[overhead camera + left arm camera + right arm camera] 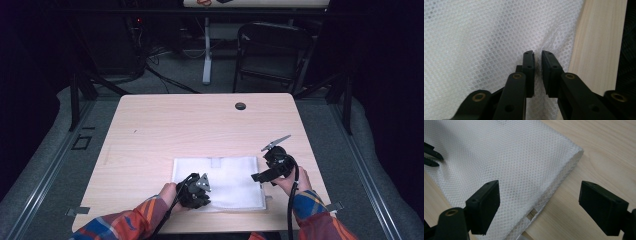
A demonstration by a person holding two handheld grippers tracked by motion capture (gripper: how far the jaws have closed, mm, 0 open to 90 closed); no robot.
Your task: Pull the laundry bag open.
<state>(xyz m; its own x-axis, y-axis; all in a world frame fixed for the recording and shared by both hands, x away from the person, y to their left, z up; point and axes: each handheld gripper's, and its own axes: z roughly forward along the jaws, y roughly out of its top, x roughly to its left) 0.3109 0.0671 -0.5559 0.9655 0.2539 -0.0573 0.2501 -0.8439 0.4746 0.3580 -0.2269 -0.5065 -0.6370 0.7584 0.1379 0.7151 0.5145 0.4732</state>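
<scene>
White mesh bag (220,181) flat on tabletop (165,125), left hand-held gripper (538,53) nearly closed, pinching mesh at bag's 7 o'clock corner, right hand-held gripper (539,195) wide open, empty, at bag's 3 o'clock edge.

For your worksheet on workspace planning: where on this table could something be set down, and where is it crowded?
The wooden table is bare across its far half, from the white mesh fabric to the dark round grommet, and along its left side. The near edge is crowded: the left gripper pinches the fabric there, and the right gripper hovers open by its right edge.

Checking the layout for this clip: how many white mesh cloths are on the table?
1: the white mesh cloth lies flat near the table's front edge, between both grippers.
</scene>
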